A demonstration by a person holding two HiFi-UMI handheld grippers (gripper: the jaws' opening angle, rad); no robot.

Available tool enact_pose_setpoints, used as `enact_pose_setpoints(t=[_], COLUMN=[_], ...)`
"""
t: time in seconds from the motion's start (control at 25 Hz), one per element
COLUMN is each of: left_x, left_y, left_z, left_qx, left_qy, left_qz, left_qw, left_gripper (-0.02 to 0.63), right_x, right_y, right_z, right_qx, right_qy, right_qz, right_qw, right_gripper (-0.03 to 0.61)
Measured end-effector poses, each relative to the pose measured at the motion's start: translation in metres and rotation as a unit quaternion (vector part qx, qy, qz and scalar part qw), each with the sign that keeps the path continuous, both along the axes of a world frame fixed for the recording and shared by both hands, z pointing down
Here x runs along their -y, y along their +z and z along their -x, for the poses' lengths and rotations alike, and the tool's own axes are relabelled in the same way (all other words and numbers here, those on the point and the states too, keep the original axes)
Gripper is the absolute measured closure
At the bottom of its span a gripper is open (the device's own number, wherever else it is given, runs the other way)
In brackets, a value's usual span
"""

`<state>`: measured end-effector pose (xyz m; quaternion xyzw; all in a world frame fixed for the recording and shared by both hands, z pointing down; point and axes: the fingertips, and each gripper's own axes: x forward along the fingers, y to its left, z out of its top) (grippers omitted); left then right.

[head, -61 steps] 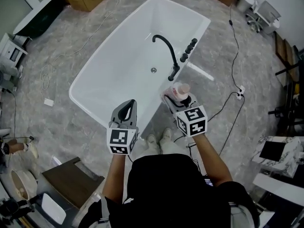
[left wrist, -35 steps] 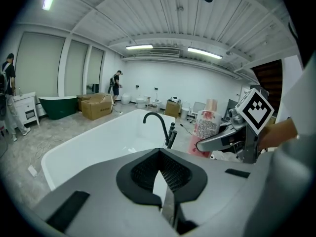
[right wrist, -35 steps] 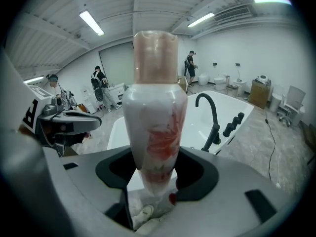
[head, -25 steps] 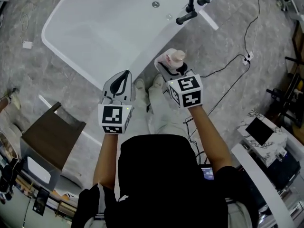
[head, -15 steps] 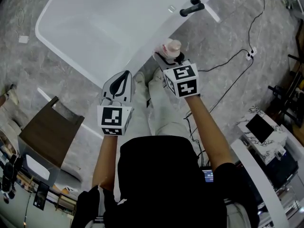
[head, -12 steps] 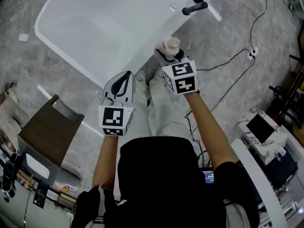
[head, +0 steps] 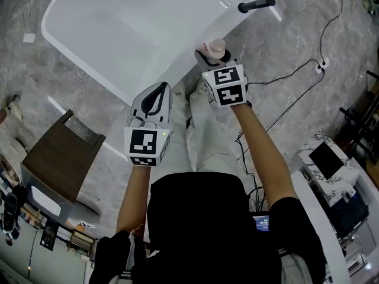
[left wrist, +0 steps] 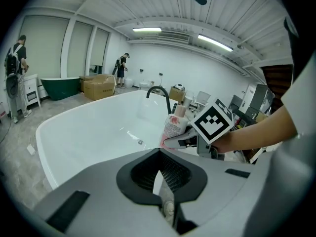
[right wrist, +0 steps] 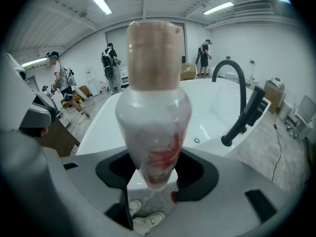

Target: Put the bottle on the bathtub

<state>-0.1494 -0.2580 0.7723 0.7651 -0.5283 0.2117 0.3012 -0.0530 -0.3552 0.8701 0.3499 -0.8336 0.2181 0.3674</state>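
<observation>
A white bottle (head: 213,48) with a pink cap and red print is upright in my right gripper (head: 208,57), which is shut on it. The bottle hangs just at the near rim of the white bathtub (head: 112,22); whether it touches the rim is hidden. In the right gripper view the bottle (right wrist: 154,117) fills the middle, with the tub (right wrist: 202,102) beyond it. My left gripper (head: 155,97) is shut and empty, lower left of the bottle, over the tub's outer edge. The left gripper view shows the bottle (left wrist: 174,126) and the tub (left wrist: 98,127) ahead.
A black curved faucet (head: 256,5) and knobs stand on the tub's right rim. A dark wooden stool (head: 59,161) is at the left. Black cables (head: 296,70) run over the marble floor at right. My white shoes (head: 192,93) are beside the tub. People stand far off (right wrist: 111,60).
My right gripper has carried the bottle forward to the tub's near rim. The left gripper has stayed shut and moved slightly forward. The head view has shifted toward the tub.
</observation>
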Motion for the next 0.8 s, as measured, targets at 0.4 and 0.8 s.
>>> enact_pose_setpoints(t=[0.4, 0.8], left_x=[0.002, 0.004], left_y=[0.015, 0.022], left_z=[0.008, 0.009], left_qx=[0.001, -0.003], left_qy=[-0.008, -0.007], left_qz=[0.008, 0.015], left_qw=[0.9999, 0.9999], left_gripper=[0.601, 0.601], right_x=[0.0, -0.005], right_y=[0.021, 0.023], right_z=[0.007, 0.007], right_qx=[-0.012, -0.013], right_qy=[-0.005, -0.007], right_qz=[0.009, 0.003], right_qw=[1.0, 1.0], right_gripper=[0.337, 0.337])
